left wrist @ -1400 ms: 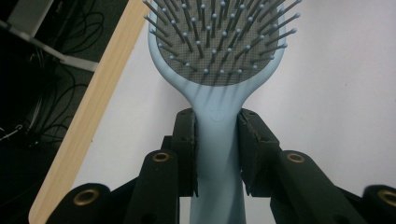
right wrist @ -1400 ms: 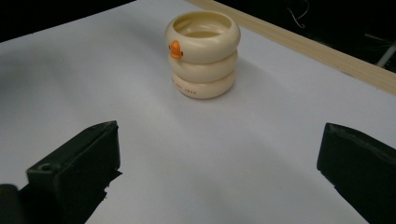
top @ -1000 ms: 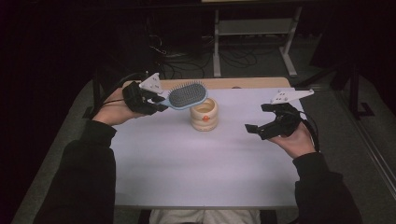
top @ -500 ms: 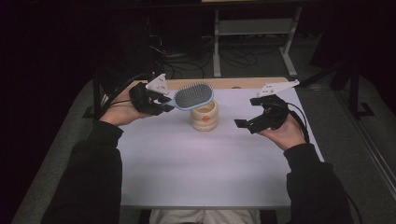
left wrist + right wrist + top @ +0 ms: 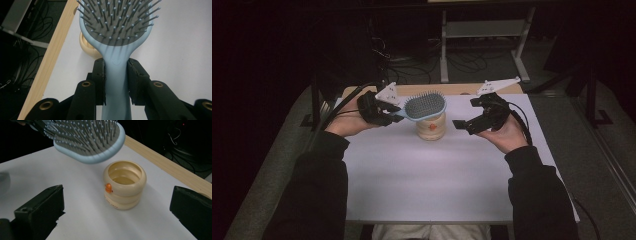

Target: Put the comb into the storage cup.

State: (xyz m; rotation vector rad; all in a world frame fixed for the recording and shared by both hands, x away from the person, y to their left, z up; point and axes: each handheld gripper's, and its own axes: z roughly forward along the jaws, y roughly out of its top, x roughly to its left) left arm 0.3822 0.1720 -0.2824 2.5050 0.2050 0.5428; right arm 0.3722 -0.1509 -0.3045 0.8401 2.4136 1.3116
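Left gripper point(image 5: 393, 111), frame centre-left, clamping pale blue hairbrush point(image 5: 426, 106) by handle, holding head over cream cup point(image 5: 431, 127). Right gripper point(image 5: 466, 123), centre-right, hovering wide open, gripping nothing.

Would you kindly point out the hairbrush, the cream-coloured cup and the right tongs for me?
hairbrush point(image 5: 117, 22), left gripper view, on its grey bristle pad.
cream-coloured cup point(image 5: 124, 192), right gripper view, on its outer wall.
right tongs point(image 5: 117, 212), right gripper view, midway between their open tips.
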